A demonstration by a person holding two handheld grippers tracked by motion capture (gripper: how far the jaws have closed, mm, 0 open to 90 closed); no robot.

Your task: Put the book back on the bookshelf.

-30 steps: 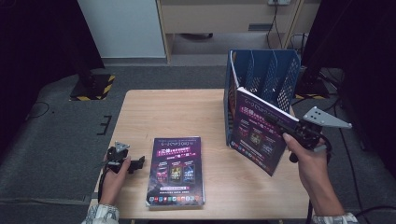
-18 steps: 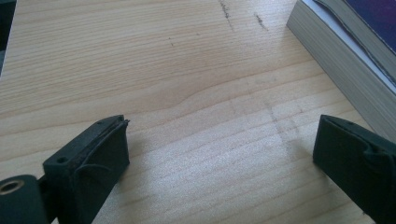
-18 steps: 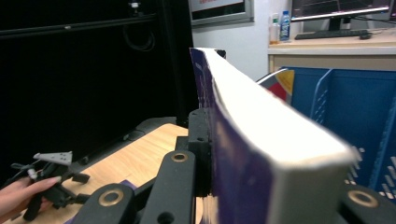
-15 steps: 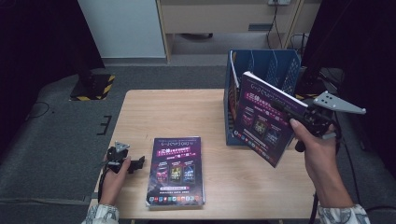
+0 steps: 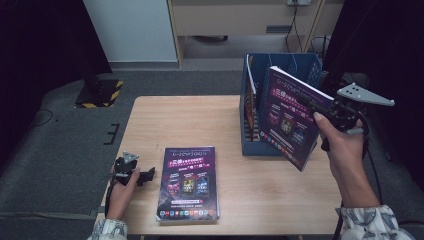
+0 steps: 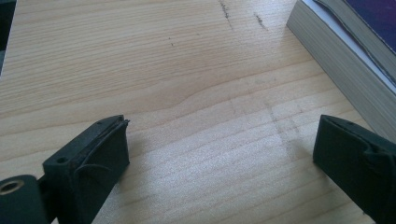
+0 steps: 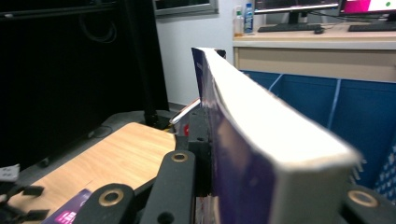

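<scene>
A thick book with a purple cover (image 5: 289, 119) hangs upright in the air in front of the blue file rack (image 5: 306, 64). My right gripper (image 5: 314, 106) is shut on its right edge. In the right gripper view the book's white page edge (image 7: 275, 140) runs up between the jaws, with the rack (image 7: 327, 109) behind it. A second purple book (image 5: 189, 182) lies flat near the table's front edge. My left gripper (image 5: 148, 176) rests on the table just left of it, open, with bare wood between its jaws (image 6: 219, 154). The flat book's page side (image 6: 336, 65) shows at upper right.
The wooden table (image 5: 200, 120) has bare room at its middle and back left. The blue rack stands at the back right corner with another book or folder in its left slot (image 5: 250, 95). Dark floor and a cabinet lie beyond the table.
My right gripper has lifted the purple book higher and a little to the right, so its top is now level with the rack's rim. The left gripper has stayed put.
</scene>
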